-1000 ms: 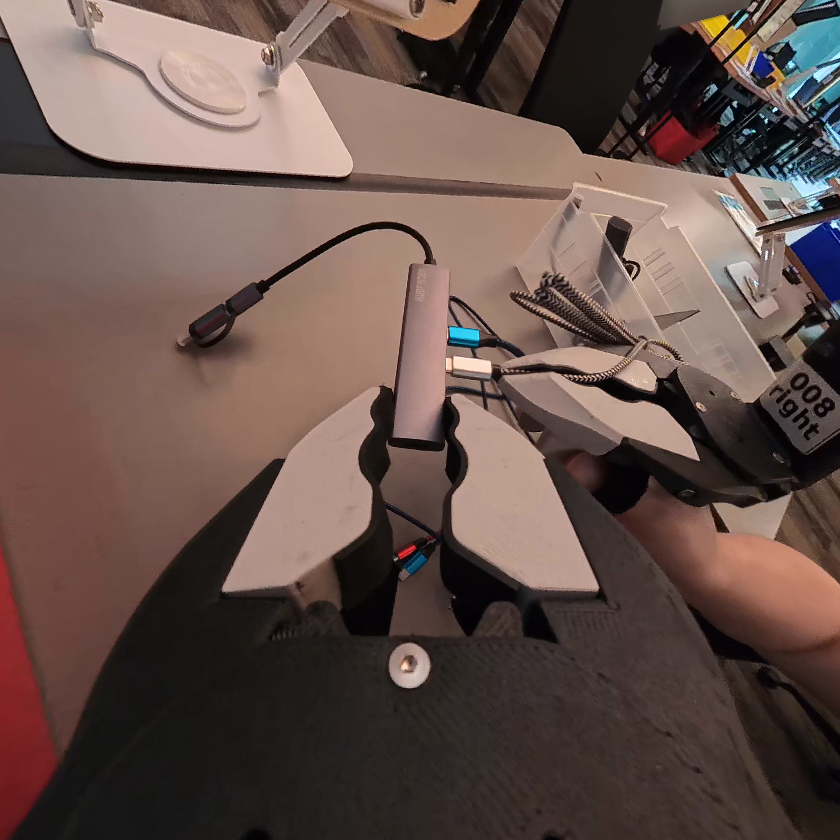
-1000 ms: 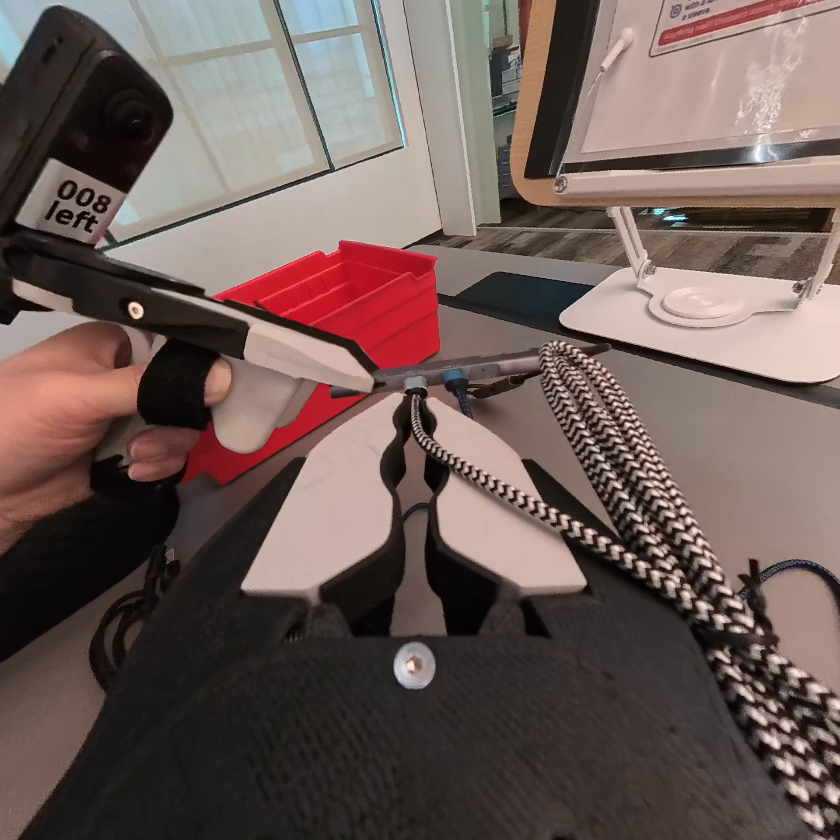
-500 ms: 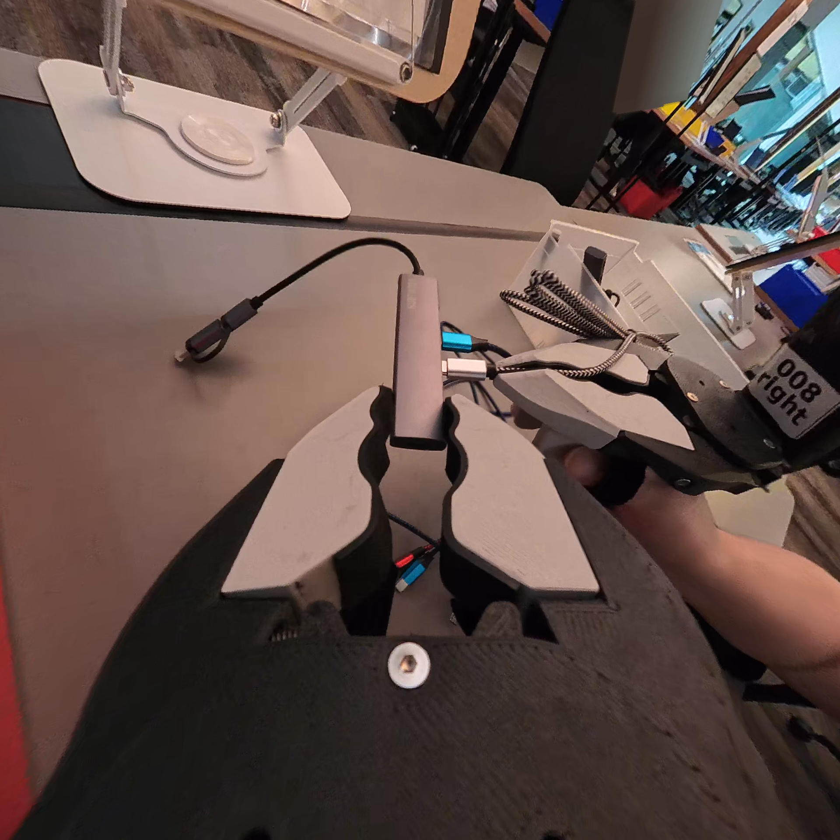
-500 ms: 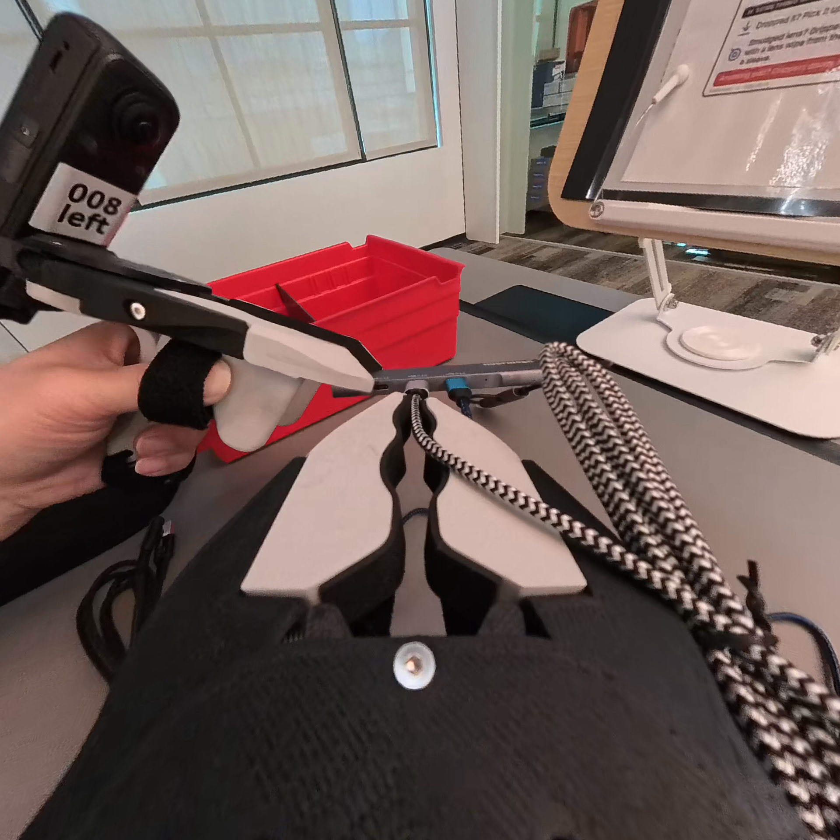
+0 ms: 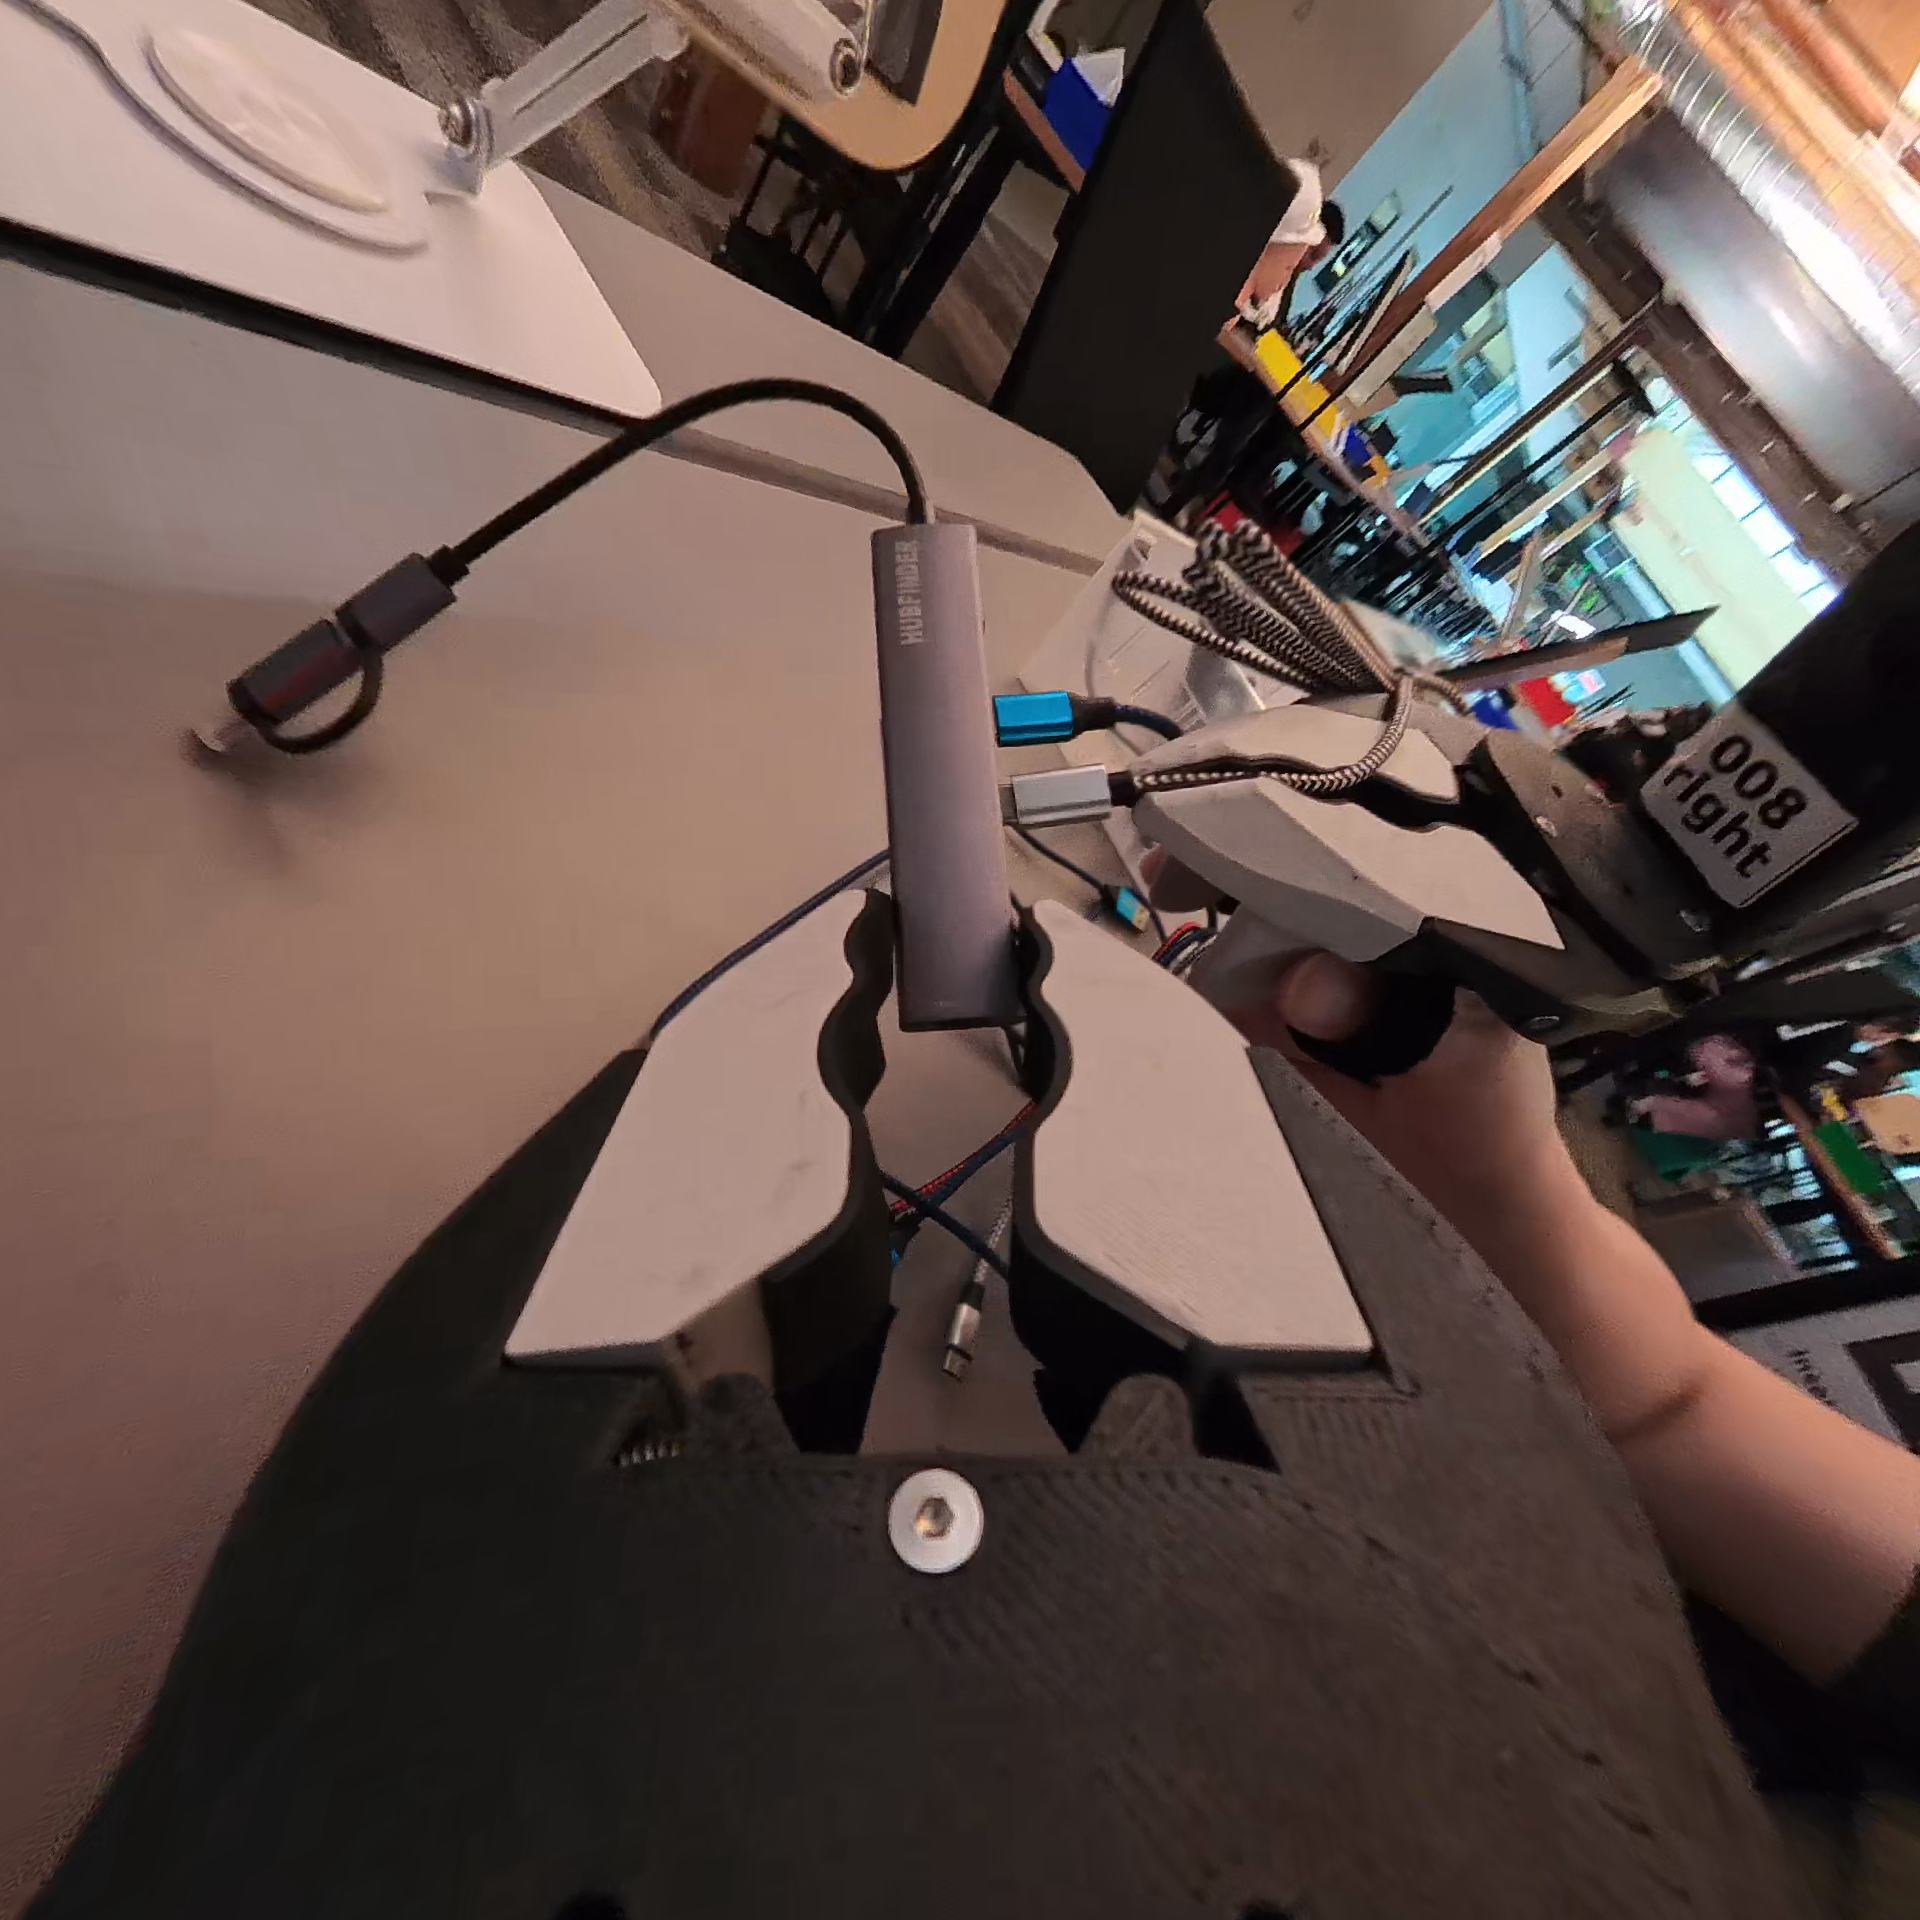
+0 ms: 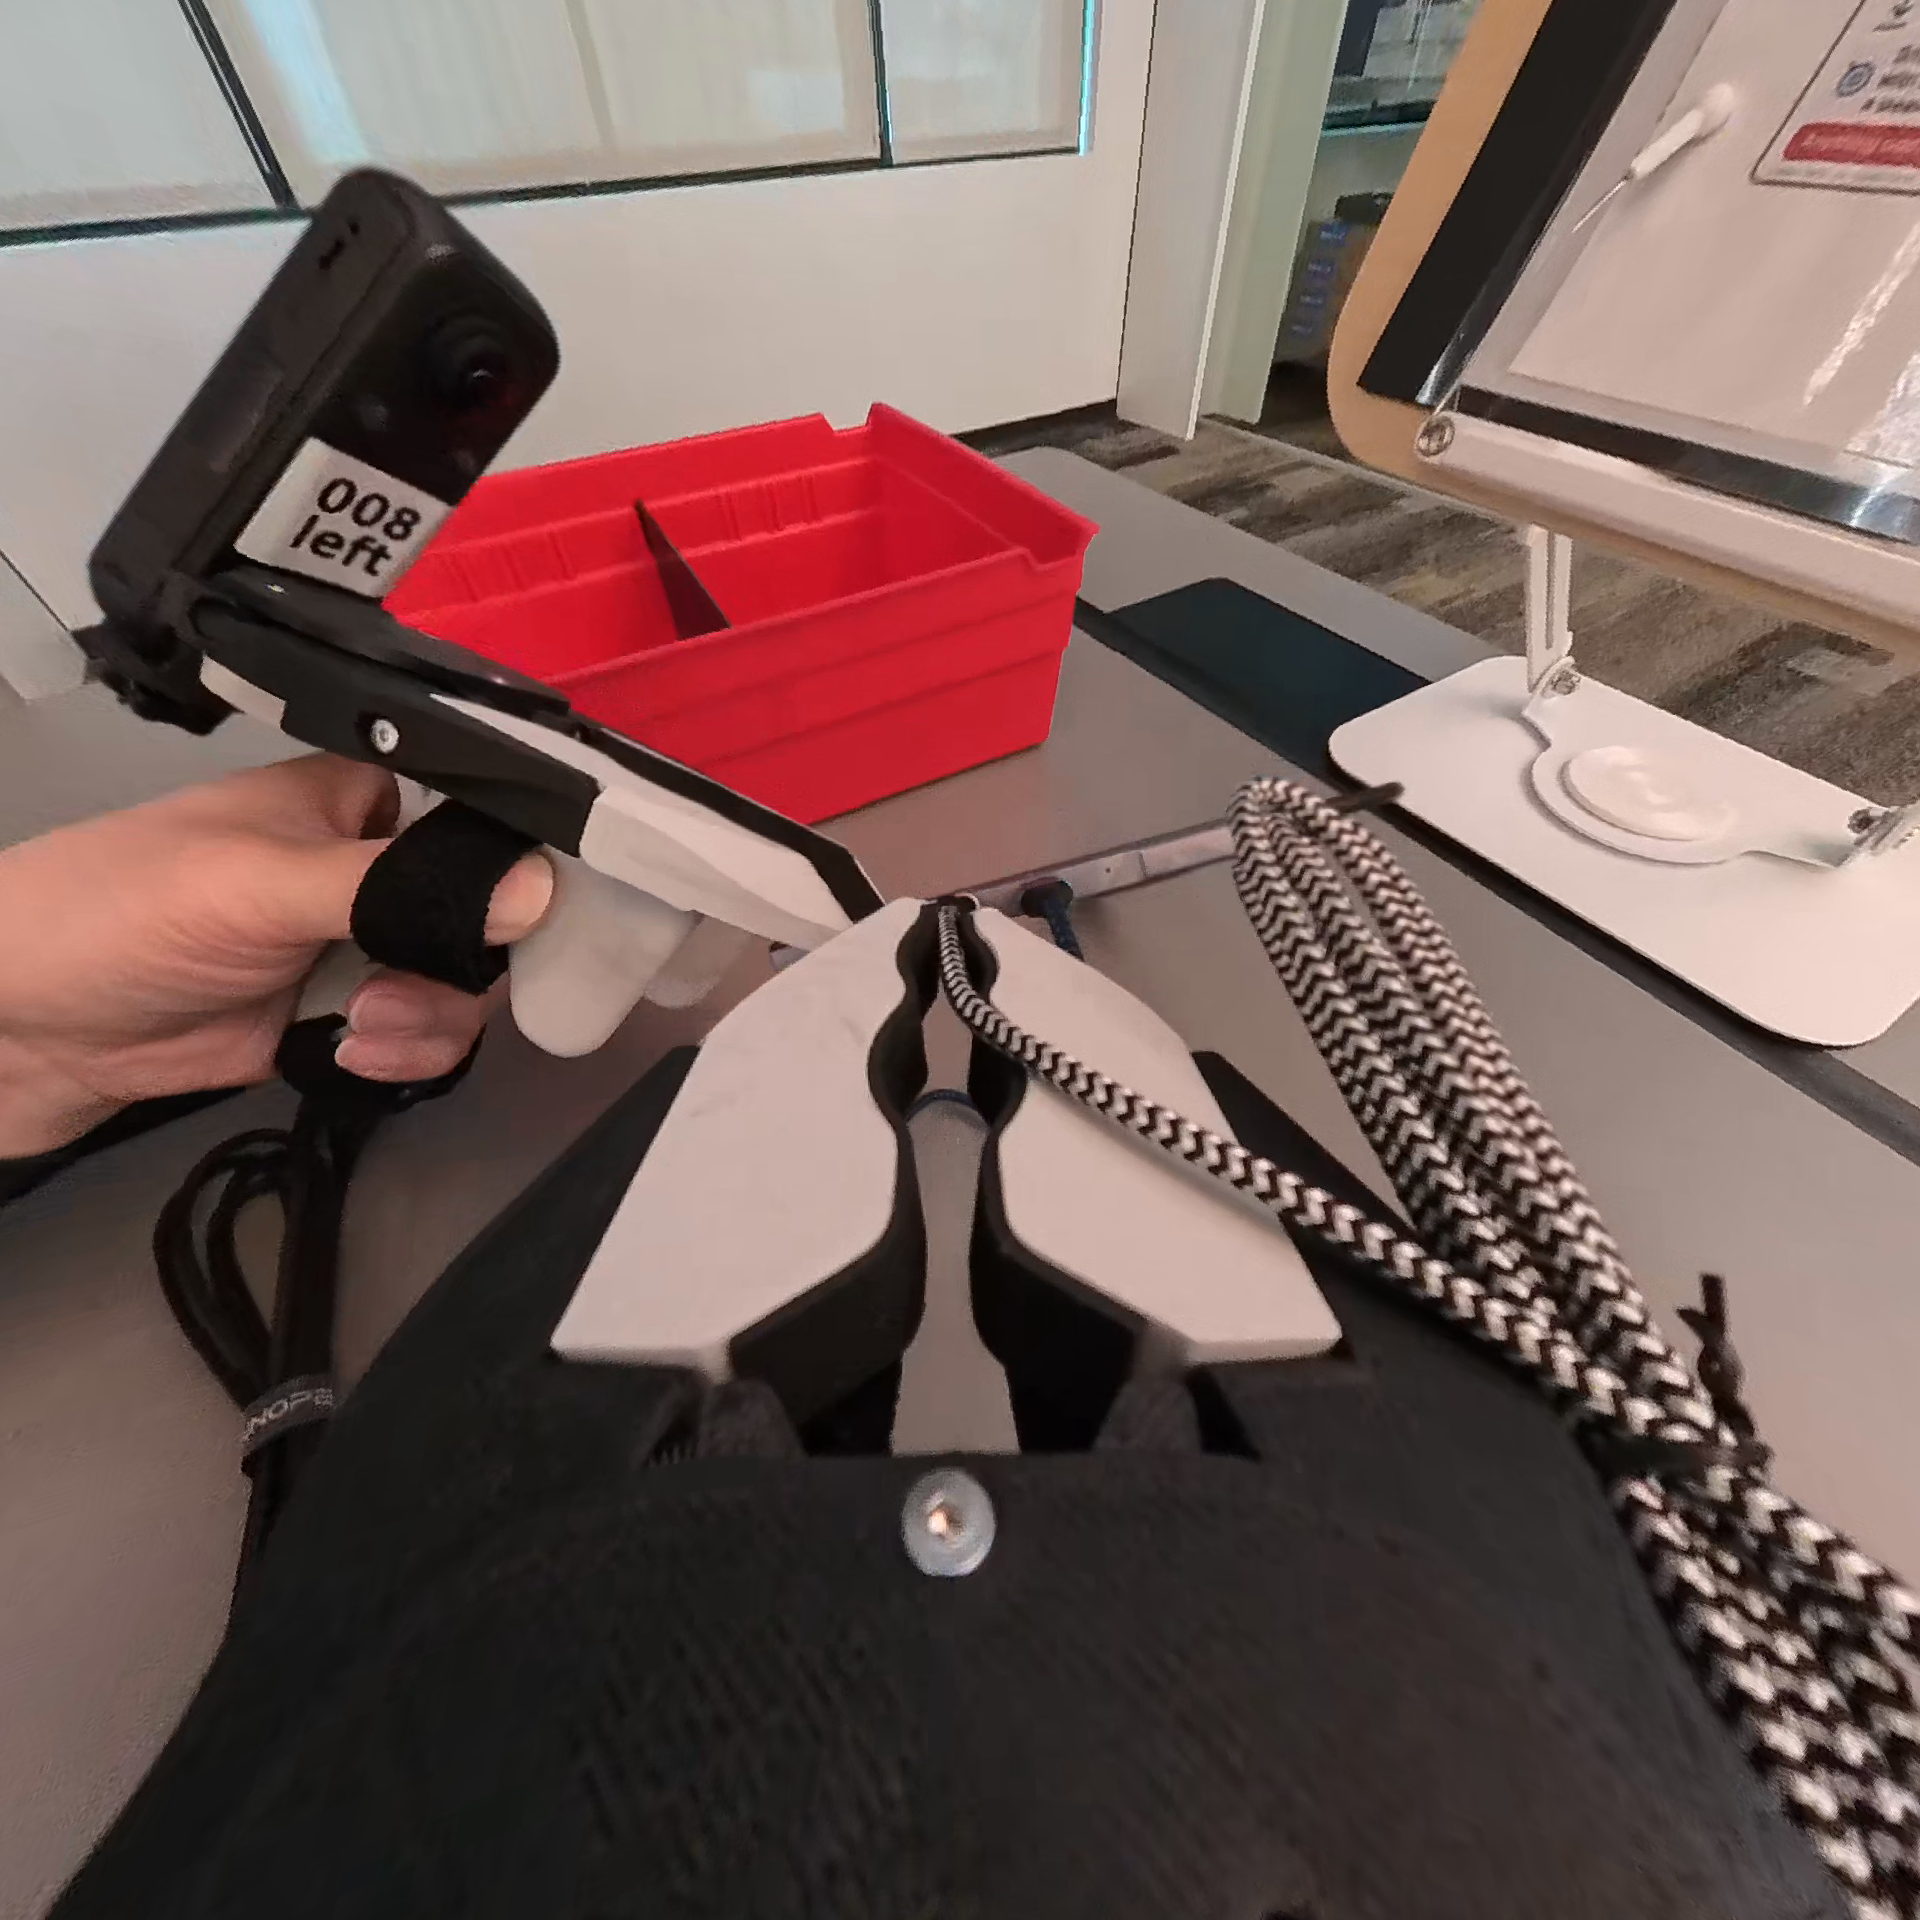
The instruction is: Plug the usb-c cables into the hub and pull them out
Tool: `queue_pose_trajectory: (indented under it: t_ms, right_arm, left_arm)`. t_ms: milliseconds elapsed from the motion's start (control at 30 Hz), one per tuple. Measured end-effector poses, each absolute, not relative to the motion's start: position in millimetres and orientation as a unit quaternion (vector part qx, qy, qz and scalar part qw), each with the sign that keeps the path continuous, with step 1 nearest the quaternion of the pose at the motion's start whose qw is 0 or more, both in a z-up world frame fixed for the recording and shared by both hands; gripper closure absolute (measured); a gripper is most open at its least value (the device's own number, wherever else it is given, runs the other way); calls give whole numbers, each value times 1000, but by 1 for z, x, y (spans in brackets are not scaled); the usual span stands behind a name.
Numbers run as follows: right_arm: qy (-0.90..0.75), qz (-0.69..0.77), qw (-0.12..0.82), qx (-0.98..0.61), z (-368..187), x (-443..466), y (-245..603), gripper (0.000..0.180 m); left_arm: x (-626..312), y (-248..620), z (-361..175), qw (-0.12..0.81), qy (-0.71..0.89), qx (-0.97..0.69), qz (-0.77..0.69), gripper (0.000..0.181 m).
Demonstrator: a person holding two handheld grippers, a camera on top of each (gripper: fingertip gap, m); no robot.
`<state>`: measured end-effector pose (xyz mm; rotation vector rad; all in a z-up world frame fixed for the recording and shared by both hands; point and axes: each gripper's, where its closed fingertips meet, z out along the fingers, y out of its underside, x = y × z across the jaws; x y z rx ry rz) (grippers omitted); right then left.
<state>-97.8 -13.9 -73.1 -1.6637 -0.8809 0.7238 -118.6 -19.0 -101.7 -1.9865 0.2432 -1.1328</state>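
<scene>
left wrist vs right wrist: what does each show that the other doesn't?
Left wrist only: blue plug and silver plug seated in the hub's side, loose plugs under the left tool, the hub's own lead. Right wrist only: red bin, black cord on the table. Both: hub, braided cable pinched in the right tool, white stand base.

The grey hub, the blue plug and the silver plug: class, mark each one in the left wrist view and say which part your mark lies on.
grey hub (image 5: 935, 769), left wrist view, middle of its top face.
blue plug (image 5: 1031, 717), left wrist view, its blue metal shell.
silver plug (image 5: 1060, 796), left wrist view, its silver shell.
</scene>
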Motion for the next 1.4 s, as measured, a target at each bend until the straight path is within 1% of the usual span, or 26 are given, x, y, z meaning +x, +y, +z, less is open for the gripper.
queue_pose_trajectory:
  t_ms: [333,500,733,1400]
  right_arm:
    - [-375,309,510,-710,-86,-98,-11,177]
    - [-390,308,509,-703,-84,-101,-15,177]
    - [-406,302,521,-688,-79,-102,-18,177]
    - [-416,321,526,-668,-76,-105,-22,177]
  left_arm:
    - [-116,-20,-117,386,91,-791,-465,158]
    - [-122,-21,-110,405,74,-774,-481,159]
    - [-126,-22,-101,454,89,-774,-432,159]
    - [-132,-26,-94,479,75,-763,-428,159]
